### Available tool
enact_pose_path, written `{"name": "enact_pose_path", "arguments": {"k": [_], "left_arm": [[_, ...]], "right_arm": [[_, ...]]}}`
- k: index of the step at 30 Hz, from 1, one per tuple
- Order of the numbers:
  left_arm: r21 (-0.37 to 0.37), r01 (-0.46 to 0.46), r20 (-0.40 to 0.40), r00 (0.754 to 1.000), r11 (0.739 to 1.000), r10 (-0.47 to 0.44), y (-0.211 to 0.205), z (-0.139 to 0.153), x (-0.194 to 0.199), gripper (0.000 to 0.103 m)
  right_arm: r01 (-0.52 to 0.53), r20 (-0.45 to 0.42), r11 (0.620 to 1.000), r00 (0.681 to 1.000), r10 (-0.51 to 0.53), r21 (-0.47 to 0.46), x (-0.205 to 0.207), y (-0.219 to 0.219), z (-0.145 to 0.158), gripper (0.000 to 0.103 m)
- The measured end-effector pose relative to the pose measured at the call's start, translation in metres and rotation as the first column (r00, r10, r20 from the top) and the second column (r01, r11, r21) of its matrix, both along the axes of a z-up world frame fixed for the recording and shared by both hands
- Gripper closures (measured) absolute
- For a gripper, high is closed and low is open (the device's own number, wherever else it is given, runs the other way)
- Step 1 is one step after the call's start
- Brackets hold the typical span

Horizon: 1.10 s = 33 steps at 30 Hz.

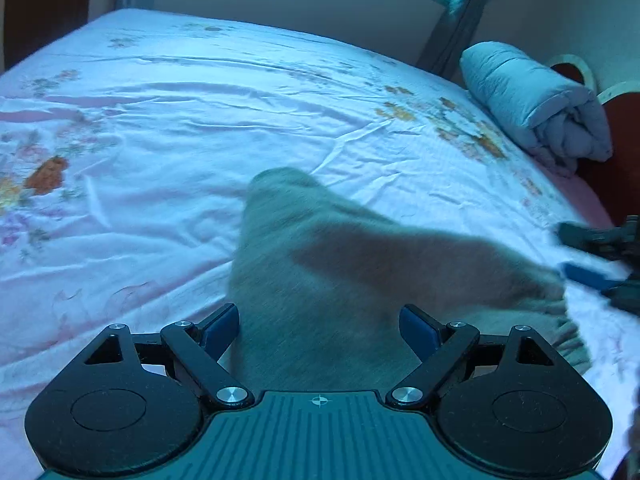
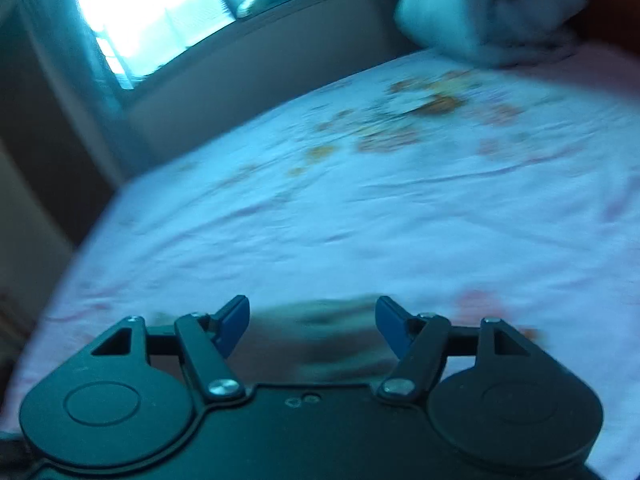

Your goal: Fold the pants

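Grey-beige pants (image 1: 360, 272) lie in a loose heap on the floral bed sheet (image 1: 200, 140), reaching from the middle toward the lower right. My left gripper (image 1: 320, 328) hovers over their near end with its blue pads wide apart, fabric below the gap but not pinched. My right gripper (image 1: 562, 250) shows at the right edge, fingers apart, just past the pants' far end. In the blurred right wrist view my right gripper (image 2: 312, 316) is open, with a strip of the pants (image 2: 316, 332) lying between and under its fingers.
A rolled pale blanket (image 1: 536, 104) (image 2: 488, 12) rests at the bed's far right corner against a reddish headboard (image 1: 616, 176). A bright window (image 2: 152, 12) and a wall lie beyond the bed. Wrinkled sheet spreads left of the pants.
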<state>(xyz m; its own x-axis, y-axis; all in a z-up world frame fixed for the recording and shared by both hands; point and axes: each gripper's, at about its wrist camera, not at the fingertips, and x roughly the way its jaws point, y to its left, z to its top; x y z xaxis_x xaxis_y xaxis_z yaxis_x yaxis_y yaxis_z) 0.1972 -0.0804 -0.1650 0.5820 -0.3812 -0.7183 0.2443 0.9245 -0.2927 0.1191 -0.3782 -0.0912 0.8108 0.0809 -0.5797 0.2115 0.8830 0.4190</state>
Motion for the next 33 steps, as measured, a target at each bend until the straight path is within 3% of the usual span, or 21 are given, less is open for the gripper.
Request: {"name": "enact_pose_path", "arguments": {"k": [2, 4, 7, 8, 10, 12, 13, 14, 15, 17, 22, 24, 27, 29, 31, 32, 33], "left_arm": [[-0.003, 0.009, 0.012, 1.0, 1.0, -0.009, -0.005, 0.004, 0.005, 0.016], [-0.011, 0.013, -0.001, 1.0, 1.0, -0.013, -0.011, 0.003, 0.016, 0.016], [-0.008, -0.007, -0.045, 0.999, 1.0, 0.007, -0.017, -0.007, 0.039, 0.016], [0.013, -0.02, -0.078, 0.997, 1.0, 0.021, -0.02, -0.014, 0.05, 0.016], [0.043, -0.042, -0.115, 0.992, 0.998, 0.046, -0.022, -0.022, 0.064, 0.016], [0.033, -0.04, -0.096, 0.994, 0.999, 0.043, -0.021, -0.015, 0.062, 0.016], [0.015, -0.035, -0.066, 0.997, 0.999, 0.036, -0.018, -0.007, 0.056, 0.016], [0.005, -0.03, -0.052, 0.998, 1.0, 0.031, -0.015, -0.001, 0.051, 0.016], [-0.006, -0.027, -0.049, 0.998, 1.0, 0.027, -0.011, 0.005, 0.046, 0.016], [-0.043, -0.018, -0.058, 0.998, 0.999, 0.016, -0.001, 0.011, 0.033, 0.016], [-0.049, -0.009, -0.101, 0.995, 0.999, 0.004, 0.017, 0.007, 0.001, 0.016], [0.006, -0.005, -0.131, 0.991, 1.0, 0.006, 0.017, -0.001, -0.009, 0.016], [0.095, -0.007, -0.177, 0.984, 0.995, 0.024, 0.015, -0.014, -0.019, 0.016], [0.113, -0.02, -0.151, 0.988, 0.993, 0.037, 0.016, -0.01, -0.028, 0.016], [0.15, -0.025, -0.107, 0.993, 0.988, 0.041, 0.014, 0.001, -0.036, 0.015], [0.174, -0.023, -0.09, 0.995, 0.984, 0.039, 0.012, 0.007, -0.037, 0.012], [0.201, -0.02, -0.074, 0.997, 0.979, 0.035, 0.01, 0.011, -0.039, 0.009]], "right_arm": [[-0.054, -0.044, 0.993, 0.997, 0.058, 0.103, 0.02, 0.005, -0.013, 0.048], [-0.061, -0.093, 0.991, 0.993, 0.072, 0.119, 0.035, 0.006, -0.029, 0.055], [0.005, -0.151, 0.994, 0.989, 0.012, 0.112, 0.046, -0.007, -0.045, 0.086], [0.037, -0.171, 0.992, 0.985, -0.016, 0.12, 0.048, -0.014, -0.049, 0.103], [0.07, -0.209, 0.985, 0.977, -0.036, 0.156, 0.049, -0.023, -0.059, 0.103], [0.055, -0.203, 0.985, 0.979, -0.021, 0.163, 0.044, -0.019, -0.054, 0.103], [0.03, -0.18, 0.989, 0.984, -0.004, 0.143, 0.039, -0.013, -0.045, 0.102], [0.004, -0.153, 0.993, 0.988, 0.014, 0.117, 0.034, -0.007, -0.035, 0.081], [-0.02, -0.126, 0.996, 0.992, 0.031, 0.09, 0.025, 0.001, -0.026, 0.069], [-0.053, -0.094, 0.998, 0.994, 0.057, 0.041, 0.009, 0.014, -0.015, 0.06], [-0.08, -0.106, 0.995, 0.992, 0.073, -0.057, -0.02, 0.034, -0.019, 0.06], [-0.084, -0.123, 0.993, 0.99, 0.073, -0.086, -0.031, 0.039, -0.023, 0.049], [-0.083, -0.143, 0.992, 0.987, 0.069, -0.097, -0.042, 0.042, -0.028, 0.049], [-0.073, -0.135, 0.993, 0.989, 0.06, -0.095, -0.05, 0.043, -0.02, 0.049], [-0.059, -0.099, 0.994, 0.994, 0.049, -0.094, -0.058, 0.042, -0.007, 0.039], [-0.046, -0.079, 0.993, 0.996, 0.038, -0.107, -0.062, 0.042, -0.001, 0.024], [-0.028, -0.065, 0.991, 0.998, 0.02, -0.13, -0.065, 0.042, 0.003, 0.017]]}}
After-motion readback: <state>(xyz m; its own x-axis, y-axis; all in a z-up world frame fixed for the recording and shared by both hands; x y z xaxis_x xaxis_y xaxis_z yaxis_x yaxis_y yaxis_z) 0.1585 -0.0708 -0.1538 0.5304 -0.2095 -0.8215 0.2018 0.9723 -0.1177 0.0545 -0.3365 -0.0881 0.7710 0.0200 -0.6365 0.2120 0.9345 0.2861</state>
